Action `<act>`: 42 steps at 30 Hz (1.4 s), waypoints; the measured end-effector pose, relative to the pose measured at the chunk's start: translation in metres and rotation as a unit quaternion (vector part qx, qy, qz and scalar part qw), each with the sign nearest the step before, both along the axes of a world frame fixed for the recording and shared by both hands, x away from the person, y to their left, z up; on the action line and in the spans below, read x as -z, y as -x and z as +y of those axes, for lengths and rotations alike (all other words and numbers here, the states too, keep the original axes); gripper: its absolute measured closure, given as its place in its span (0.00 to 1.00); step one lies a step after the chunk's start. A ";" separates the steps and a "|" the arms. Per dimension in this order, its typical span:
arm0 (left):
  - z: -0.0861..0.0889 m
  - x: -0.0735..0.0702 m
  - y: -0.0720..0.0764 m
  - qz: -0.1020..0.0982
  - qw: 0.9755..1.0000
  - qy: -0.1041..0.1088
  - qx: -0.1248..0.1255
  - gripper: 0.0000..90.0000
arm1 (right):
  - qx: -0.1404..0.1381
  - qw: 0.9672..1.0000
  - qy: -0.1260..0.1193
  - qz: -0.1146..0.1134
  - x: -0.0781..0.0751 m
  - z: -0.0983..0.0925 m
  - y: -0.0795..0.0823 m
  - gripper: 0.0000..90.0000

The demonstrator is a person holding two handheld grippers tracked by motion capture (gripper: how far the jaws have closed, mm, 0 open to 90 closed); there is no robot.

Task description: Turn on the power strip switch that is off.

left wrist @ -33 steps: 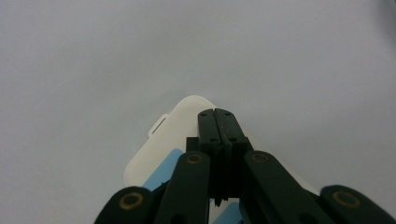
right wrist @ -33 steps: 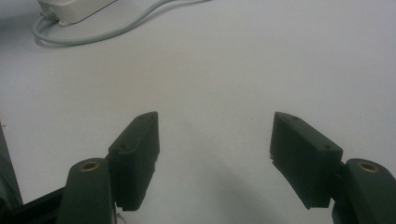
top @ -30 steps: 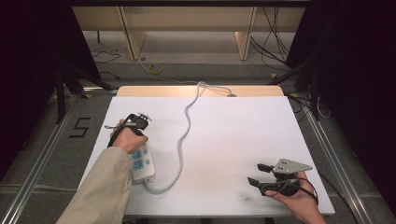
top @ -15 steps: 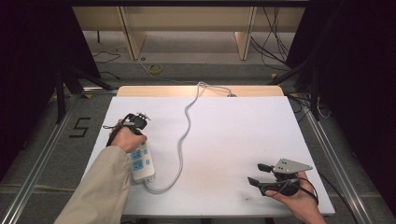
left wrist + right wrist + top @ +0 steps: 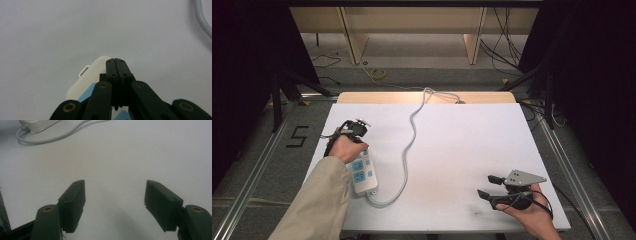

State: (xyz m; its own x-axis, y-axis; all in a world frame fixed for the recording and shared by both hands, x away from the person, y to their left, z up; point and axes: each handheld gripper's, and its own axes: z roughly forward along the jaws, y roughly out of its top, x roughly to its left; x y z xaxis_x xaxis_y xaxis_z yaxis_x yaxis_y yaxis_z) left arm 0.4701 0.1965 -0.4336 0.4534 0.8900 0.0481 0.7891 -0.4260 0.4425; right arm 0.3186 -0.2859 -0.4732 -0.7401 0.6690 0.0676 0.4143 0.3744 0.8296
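Left gripper (image 5: 119,62) has its jaws pressed together right over the white power strip (image 5: 362,172), while the right gripper (image 5: 115,202) sits wide apart on the table (image 5: 452,140).

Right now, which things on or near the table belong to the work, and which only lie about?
In use:
- power strip
- its grey cord
- left tongs, shut above the strip

Lying about:
- yellow cable coil on the floor
- right tongs, open, idle

The white table (image 5: 452,145) is evenly lit from above, bright at its far edge, and the surroundings stay dark. Shadows are soft. Both gripper views are slightly blurred, especially the near jaws.
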 end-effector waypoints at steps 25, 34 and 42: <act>-0.003 -0.020 0.024 -0.075 0.996 0.030 0.047 0.76 | -0.001 1.000 0.000 -0.001 -0.001 0.000 0.000 0.38; -0.009 -0.022 0.041 -0.103 0.990 0.054 0.078 0.59 | -0.002 1.000 0.000 -0.001 0.000 0.000 0.000 0.38; -0.018 -0.023 0.058 -0.128 0.983 0.078 0.107 0.44 | -0.001 1.000 0.000 0.000 0.000 0.000 0.001 0.38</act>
State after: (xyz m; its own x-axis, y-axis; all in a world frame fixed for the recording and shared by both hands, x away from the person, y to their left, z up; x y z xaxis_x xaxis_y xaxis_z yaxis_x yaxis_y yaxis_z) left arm 0.4121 0.1789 -0.4107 0.6217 0.7813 0.0557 0.5431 -0.4811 0.6882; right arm 0.3180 -0.2857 -0.4728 -0.7419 0.6671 0.0669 0.4125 0.3756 0.8299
